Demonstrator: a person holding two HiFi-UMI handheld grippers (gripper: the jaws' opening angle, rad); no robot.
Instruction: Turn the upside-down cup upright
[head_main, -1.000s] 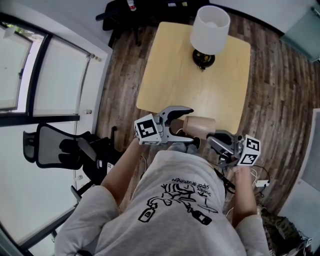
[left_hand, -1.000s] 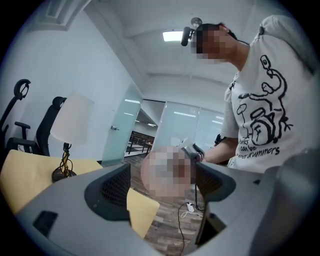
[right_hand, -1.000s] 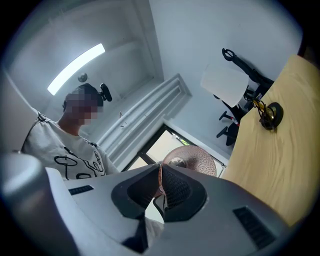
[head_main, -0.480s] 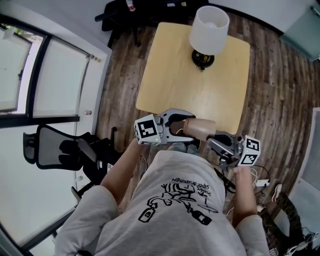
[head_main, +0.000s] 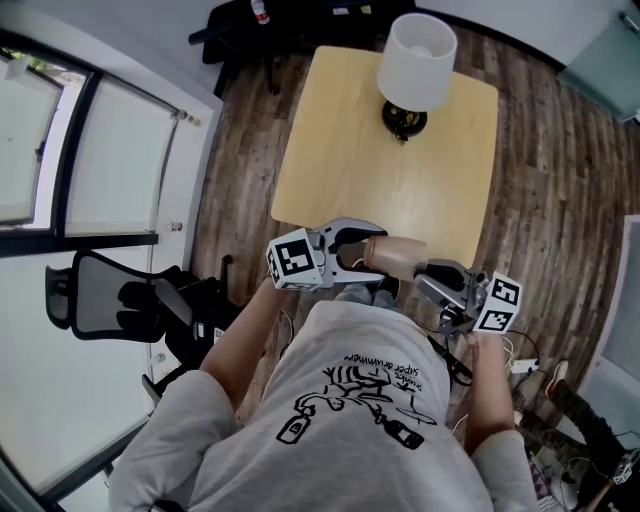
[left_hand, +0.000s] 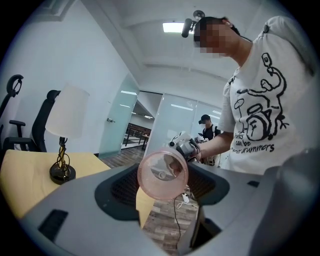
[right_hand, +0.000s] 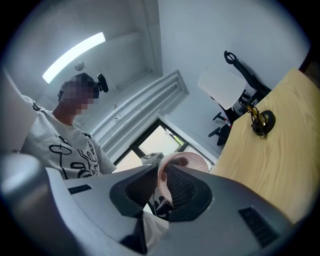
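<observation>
A pale pink translucent cup (head_main: 397, 254) hangs on its side in the air over the near edge of the wooden table (head_main: 340, 150). My left gripper (head_main: 374, 251) is shut on its base end, and that base fills the space between the jaws in the left gripper view (left_hand: 163, 174). My right gripper (head_main: 428, 274) pinches the rim wall at the open end (right_hand: 182, 167); its jaws are just starting to open, with the rim still between the pads. The two grippers face each other across the cup.
A white-shaded lamp (head_main: 417, 58) on a black base stands at the far side of the table. A black office chair (head_main: 120, 295) is at the left beside the window. Cables lie on the wood floor at the lower right (head_main: 520, 365).
The left gripper's jaws, wide open round the cup's base a second ago, have closed onto it. Cup and right gripper have barely shifted.
</observation>
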